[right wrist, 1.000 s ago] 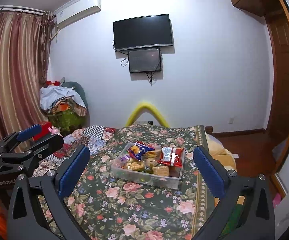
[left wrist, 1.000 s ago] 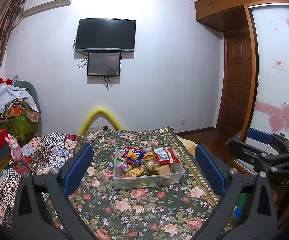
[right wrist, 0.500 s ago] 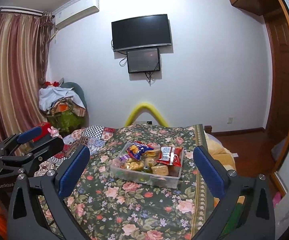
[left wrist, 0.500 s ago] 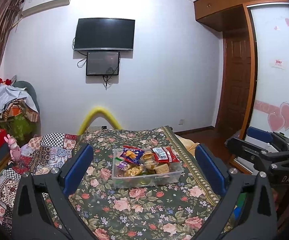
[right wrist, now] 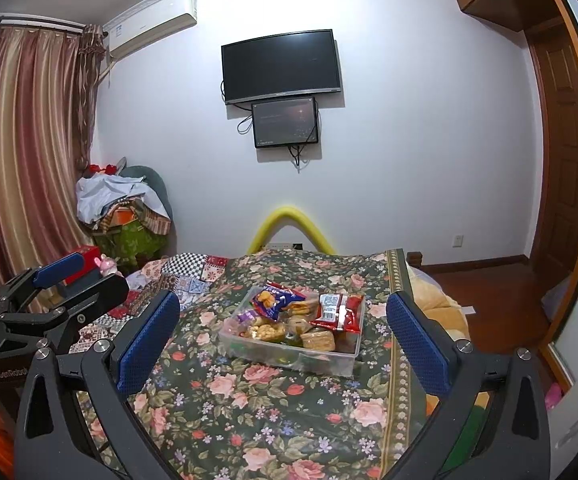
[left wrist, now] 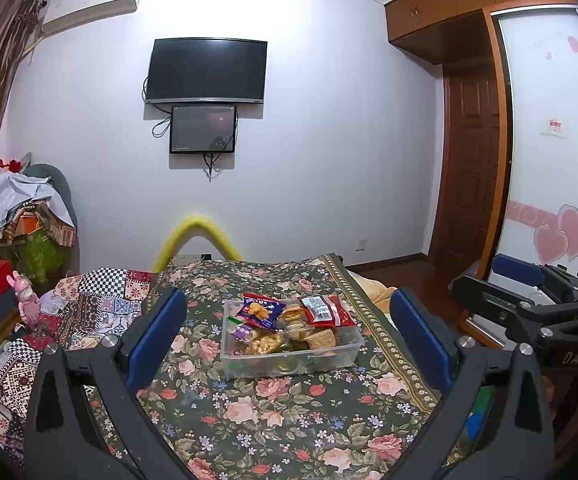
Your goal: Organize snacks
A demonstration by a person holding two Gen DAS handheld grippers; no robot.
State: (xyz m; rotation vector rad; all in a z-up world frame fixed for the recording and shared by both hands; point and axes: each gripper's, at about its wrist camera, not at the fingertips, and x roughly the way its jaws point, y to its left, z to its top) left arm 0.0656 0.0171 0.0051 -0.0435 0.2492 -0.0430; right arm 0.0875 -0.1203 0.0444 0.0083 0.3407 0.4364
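A clear plastic container (left wrist: 349, 346) packed with snacks sits on a floral bedspread (left wrist: 289, 412) covering a bed, seen from 2 hand-held claws held side by side above the near end of the bed. The left claw (left wrist: 289, 336) has its 2 blue-padded fingers (left wrist: 157, 336) spread wide and grips nothing; in its view the container lies between them, well beyond the tips. The right claw (right wrist: 285, 338) is likewise spread wide and holds nothing, and it frames the same container (right wrist: 321, 360) from slightly to the right.

Inside the container, a blue chip packet (left wrist: 260, 311) rests on top at the left, tilted against the far rim, and a red packet (left wrist: 327, 311) with a white barcode label lies at the right. Beneath them are clear-wrapped biscuits (left wrist: 323, 338) and a bag of pale puffed pieces (left wrist: 263, 345); a small purple packet (left wrist: 243, 331) lies at the left edge. In the right wrist view the blue chip packet (right wrist: 275, 300) and red packet (right wrist: 339, 312) are again uppermost.

A patchwork quilt (left wrist: 97, 304) lies on the bed to the left of the bedspread. Past the foot of the bed a yellow foam arch (left wrist: 197, 236) stands against the white wall, where a dark television (left wrist: 207, 70) hangs above a smaller screen (left wrist: 203, 129). Each claw shows at the edge of the other's view: the right claw (left wrist: 529, 296) at the right of the left wrist view, the left claw (right wrist: 57, 292) at the left of the right wrist view.
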